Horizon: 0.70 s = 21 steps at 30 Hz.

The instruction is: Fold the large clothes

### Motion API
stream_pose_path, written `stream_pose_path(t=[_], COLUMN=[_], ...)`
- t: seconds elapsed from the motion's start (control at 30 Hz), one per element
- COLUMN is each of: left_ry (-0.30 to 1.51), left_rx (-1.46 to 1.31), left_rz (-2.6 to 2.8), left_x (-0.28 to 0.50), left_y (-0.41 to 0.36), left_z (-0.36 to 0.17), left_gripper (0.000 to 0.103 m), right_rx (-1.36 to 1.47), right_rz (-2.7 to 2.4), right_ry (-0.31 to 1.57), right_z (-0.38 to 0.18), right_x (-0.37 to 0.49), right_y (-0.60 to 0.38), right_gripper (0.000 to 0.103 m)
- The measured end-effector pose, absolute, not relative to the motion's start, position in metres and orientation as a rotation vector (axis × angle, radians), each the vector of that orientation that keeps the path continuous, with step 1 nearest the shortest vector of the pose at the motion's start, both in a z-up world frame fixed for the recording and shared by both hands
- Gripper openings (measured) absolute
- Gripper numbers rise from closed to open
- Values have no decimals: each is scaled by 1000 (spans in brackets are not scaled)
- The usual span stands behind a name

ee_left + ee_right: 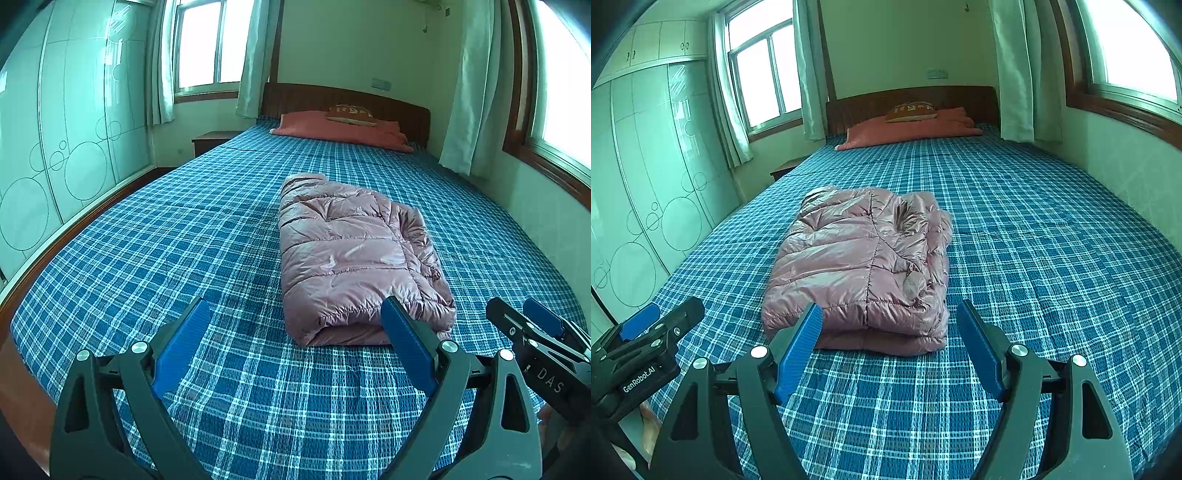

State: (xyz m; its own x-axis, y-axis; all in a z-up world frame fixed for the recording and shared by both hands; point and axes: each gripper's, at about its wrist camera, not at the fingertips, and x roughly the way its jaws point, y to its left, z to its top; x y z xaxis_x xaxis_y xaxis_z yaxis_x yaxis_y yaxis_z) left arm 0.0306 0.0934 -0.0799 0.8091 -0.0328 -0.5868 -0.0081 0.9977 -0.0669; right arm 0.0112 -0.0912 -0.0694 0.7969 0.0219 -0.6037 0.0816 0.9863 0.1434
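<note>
A pink puffer jacket lies folded into a compact bundle on the blue plaid bed; it also shows in the right wrist view. My left gripper is open and empty, just short of the bundle's near edge and left of it. My right gripper is open and empty, facing the bundle's near right corner without touching it. The right gripper also shows at the left wrist view's right edge, and the left gripper at the right wrist view's left edge.
A salmon pillow with a small brown cushion lies at the wooden headboard. A wardrobe stands along the left, a nightstand beside the bed, curtained windows at left and right.
</note>
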Motion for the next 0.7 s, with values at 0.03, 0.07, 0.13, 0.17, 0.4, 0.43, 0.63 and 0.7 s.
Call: stream_pose_path(t=[0.03, 0.07, 0.13, 0.17, 0.4, 0.43, 0.63, 0.7], left_ry=[628, 628, 628, 628, 630, 630, 630, 628], left_rx=[-67, -67, -66, -67, -67, -68, -69, -70], left_rz=[-13, -13, -13, -13, -10, -10, -12, -13], left_x=[30, 31, 30, 30, 29, 29, 28, 28], left_y=[93, 93, 93, 93, 93, 94, 94, 94], left_z=[-80, -80, -80, -80, -81, -81, -81, -81], left_gripper=[94, 93, 94, 94, 93, 93, 94, 94], right_rx=[165, 165, 165, 165, 164, 164, 163, 162], right_rz=[-32, -32, -32, -32, -32, -32, -31, -32], right_ry=[650, 651, 653, 653, 651, 651, 650, 650], right_z=[-70, -70, -71, -71, -71, -71, -70, -70], right_x=[11, 11, 11, 11, 10, 10, 10, 10], right_y=[-91, -91, -90, -90, -90, -90, -89, -89], right_gripper=[74, 74, 74, 74, 74, 74, 74, 74])
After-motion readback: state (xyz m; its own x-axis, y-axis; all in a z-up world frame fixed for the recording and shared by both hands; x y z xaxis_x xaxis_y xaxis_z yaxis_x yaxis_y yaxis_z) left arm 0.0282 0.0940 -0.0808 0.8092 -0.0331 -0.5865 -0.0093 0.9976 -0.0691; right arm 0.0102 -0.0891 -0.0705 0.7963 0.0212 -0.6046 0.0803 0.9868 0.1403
